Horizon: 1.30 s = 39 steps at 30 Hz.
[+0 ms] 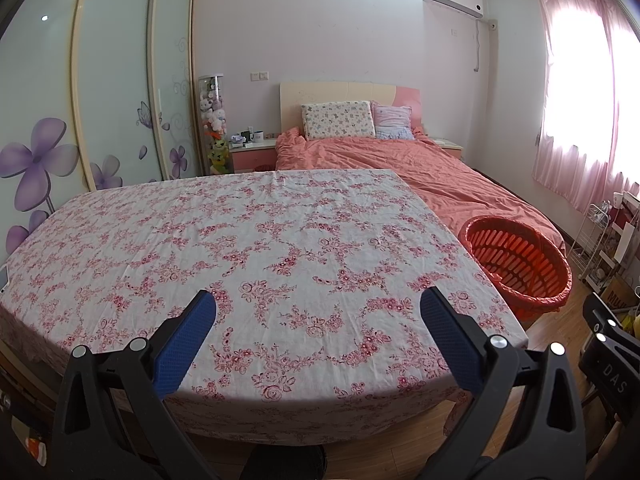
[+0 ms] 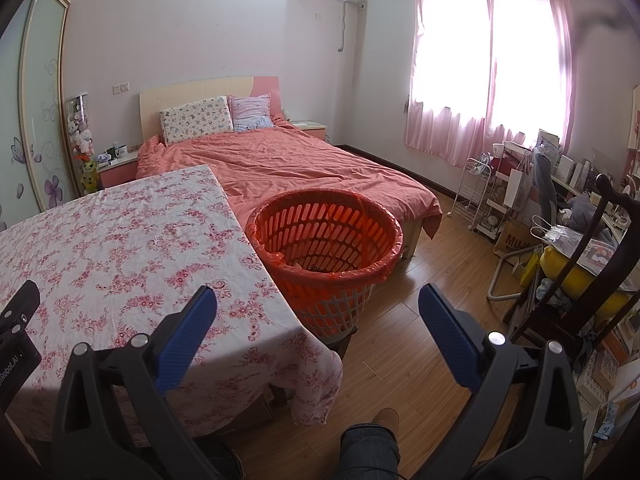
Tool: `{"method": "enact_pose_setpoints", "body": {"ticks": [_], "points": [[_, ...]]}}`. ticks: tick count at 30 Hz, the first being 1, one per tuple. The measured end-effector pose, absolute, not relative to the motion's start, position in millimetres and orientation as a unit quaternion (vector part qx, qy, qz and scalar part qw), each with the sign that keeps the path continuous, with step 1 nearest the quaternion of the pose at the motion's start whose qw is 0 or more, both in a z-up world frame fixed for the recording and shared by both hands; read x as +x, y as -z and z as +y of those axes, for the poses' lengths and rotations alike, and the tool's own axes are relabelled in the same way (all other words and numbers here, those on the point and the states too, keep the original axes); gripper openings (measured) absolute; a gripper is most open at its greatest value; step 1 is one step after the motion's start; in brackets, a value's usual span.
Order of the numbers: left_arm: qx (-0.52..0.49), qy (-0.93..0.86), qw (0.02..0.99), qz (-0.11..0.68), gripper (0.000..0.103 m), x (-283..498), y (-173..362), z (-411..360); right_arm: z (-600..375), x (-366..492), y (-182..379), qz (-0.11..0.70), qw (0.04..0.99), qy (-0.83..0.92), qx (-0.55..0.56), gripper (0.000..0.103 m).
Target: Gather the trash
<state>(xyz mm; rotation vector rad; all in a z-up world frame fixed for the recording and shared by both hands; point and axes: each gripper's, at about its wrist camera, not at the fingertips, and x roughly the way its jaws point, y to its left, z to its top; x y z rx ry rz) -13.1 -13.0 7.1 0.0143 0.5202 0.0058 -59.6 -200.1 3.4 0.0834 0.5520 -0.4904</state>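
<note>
Left-wrist view: the left gripper (image 1: 318, 300), black-framed with blue textured pads (image 1: 188, 344), hangs with its jaws spread wide and nothing between them, above the near edge of a table draped in a white cloth printed with pink flowers (image 1: 248, 240). The cloth's surface bears no loose item in this view. At the table's right side stands a round slatted plastic laundry-style basket lined with an orange bag (image 1: 520, 264), touching or just beside the table's edge; which, the view does not settle. Behind it lies a bed with a salmon-pink quilt (image 1: 400, 160) and two pillows.

Right-wrist view: the right gripper (image 2: 318, 300), of the same build, is likewise spread wide and empty, held over the table's right corner and the wooden plank floor (image 2: 400, 340). The basket (image 2: 324, 236) sits ahead between table and bed; a small dark scrap shows at its bottom, too small to identify. The person's jeans-clad knee (image 2: 368, 444) appears at the lower edge.
</note>
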Motion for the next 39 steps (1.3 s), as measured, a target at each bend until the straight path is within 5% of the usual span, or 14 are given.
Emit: {"method": "enact_pose_setpoints", "body": {"ticks": [39], "points": [[0.010,-0.008,0.966,0.260,0.101,-13.9,-2.4,-11.6,-198.7,-58.9,-5.5,0.271,0.931,0.239,0.041,0.099]]}}
